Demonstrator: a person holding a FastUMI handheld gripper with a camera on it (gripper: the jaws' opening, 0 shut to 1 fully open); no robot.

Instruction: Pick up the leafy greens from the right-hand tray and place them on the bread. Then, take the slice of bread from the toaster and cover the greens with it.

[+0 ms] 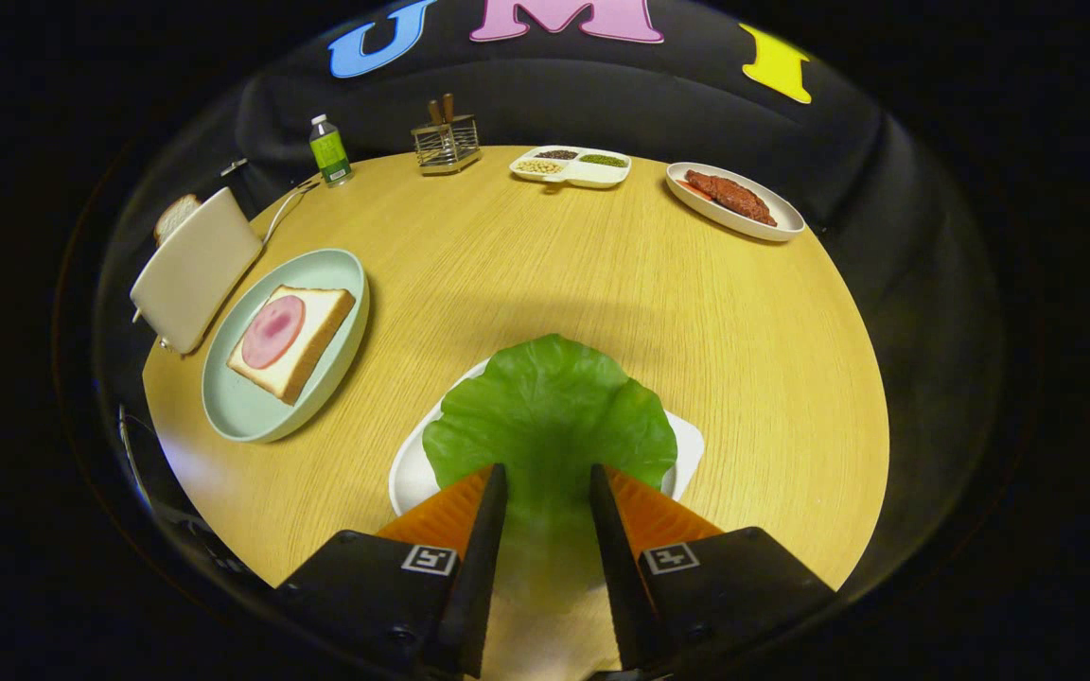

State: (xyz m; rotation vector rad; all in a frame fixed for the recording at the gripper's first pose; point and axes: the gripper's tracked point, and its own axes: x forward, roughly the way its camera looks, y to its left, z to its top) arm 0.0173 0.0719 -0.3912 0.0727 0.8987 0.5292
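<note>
Cream-coloured, the toaster (193,268) is seen at ten o'clock with its bread slice (175,217) not yet taken, and just to its right the ham-topped bread (290,340) on the pale green plate (242,409) is left uncovered. At six o'clock the leafy greens (550,416) are lying over the white tray (410,478), their near stem between the fingers of the gripper (548,484). The fingers are parted around the stem; whether it is pinched cannot be told, so both steps are judged outstanding.
</note>
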